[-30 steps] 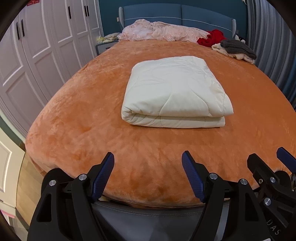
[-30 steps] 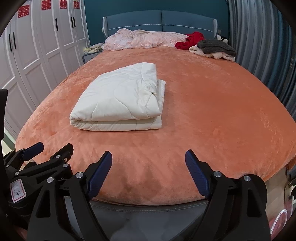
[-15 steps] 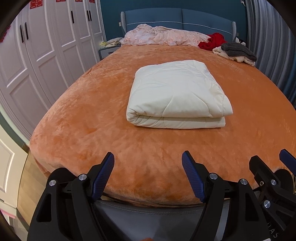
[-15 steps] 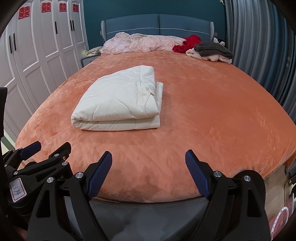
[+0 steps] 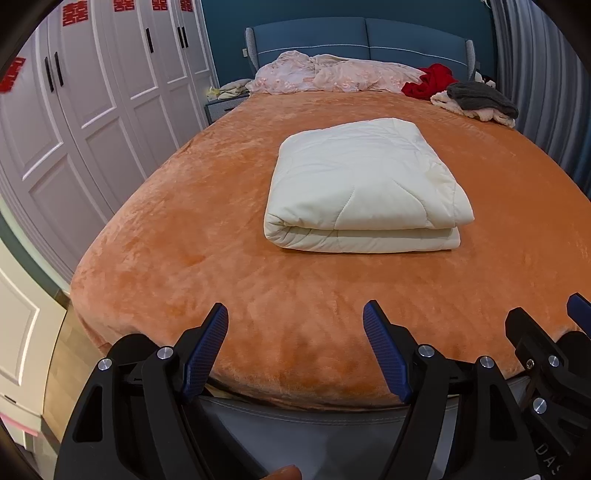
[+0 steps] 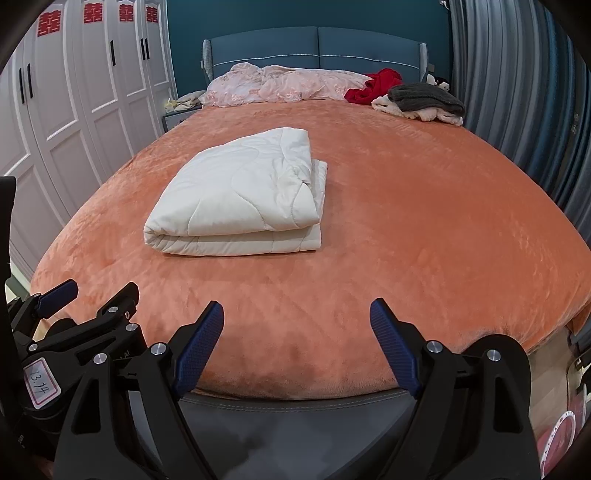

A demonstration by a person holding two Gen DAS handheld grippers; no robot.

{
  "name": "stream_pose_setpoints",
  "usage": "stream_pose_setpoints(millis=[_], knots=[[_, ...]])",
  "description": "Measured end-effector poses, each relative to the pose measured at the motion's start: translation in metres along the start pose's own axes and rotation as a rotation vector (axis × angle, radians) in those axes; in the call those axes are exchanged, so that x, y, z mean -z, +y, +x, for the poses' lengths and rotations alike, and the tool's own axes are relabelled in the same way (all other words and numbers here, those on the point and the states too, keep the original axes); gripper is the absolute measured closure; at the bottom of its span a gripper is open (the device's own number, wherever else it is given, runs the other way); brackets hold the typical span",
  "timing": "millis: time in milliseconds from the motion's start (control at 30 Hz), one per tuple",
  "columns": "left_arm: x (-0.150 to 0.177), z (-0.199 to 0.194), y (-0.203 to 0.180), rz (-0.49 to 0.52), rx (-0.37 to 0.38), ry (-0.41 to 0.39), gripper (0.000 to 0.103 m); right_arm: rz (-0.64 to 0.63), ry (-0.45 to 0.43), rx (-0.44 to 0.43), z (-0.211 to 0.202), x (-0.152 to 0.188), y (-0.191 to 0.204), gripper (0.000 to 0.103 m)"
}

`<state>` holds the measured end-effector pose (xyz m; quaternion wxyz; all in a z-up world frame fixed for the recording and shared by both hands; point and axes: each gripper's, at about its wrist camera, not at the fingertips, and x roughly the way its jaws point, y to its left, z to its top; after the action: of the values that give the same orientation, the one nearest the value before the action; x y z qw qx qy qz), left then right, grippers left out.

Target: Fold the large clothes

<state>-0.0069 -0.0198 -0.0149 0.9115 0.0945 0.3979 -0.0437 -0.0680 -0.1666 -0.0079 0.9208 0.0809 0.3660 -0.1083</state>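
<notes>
A cream quilted blanket lies folded into a thick rectangle on the orange bed cover; it also shows in the right wrist view, left of centre. My left gripper is open and empty, held over the foot edge of the bed, well short of the blanket. My right gripper is open and empty, side by side with the left one. The right gripper's fingers show at the left view's right edge, and the left gripper's fingers at the right view's left edge.
A pink crumpled cover, a red garment and a grey and cream clothes pile lie by the blue headboard. White wardrobe doors stand on the left, a grey curtain on the right.
Both grippers have drawn back and tilted up a little, so the blanket sits lower in each view and more of the headboard wall shows. Both stayed open.
</notes>
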Motion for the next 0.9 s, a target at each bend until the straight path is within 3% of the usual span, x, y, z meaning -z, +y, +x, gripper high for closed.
stream_pose_setpoints(millis=[900], knots=[[0.0015,0.0009,0.0032,-0.008,0.002,0.004,0.03,0.0,0.0,0.001,0.0001,-0.0001,-0.0007,0.024]])
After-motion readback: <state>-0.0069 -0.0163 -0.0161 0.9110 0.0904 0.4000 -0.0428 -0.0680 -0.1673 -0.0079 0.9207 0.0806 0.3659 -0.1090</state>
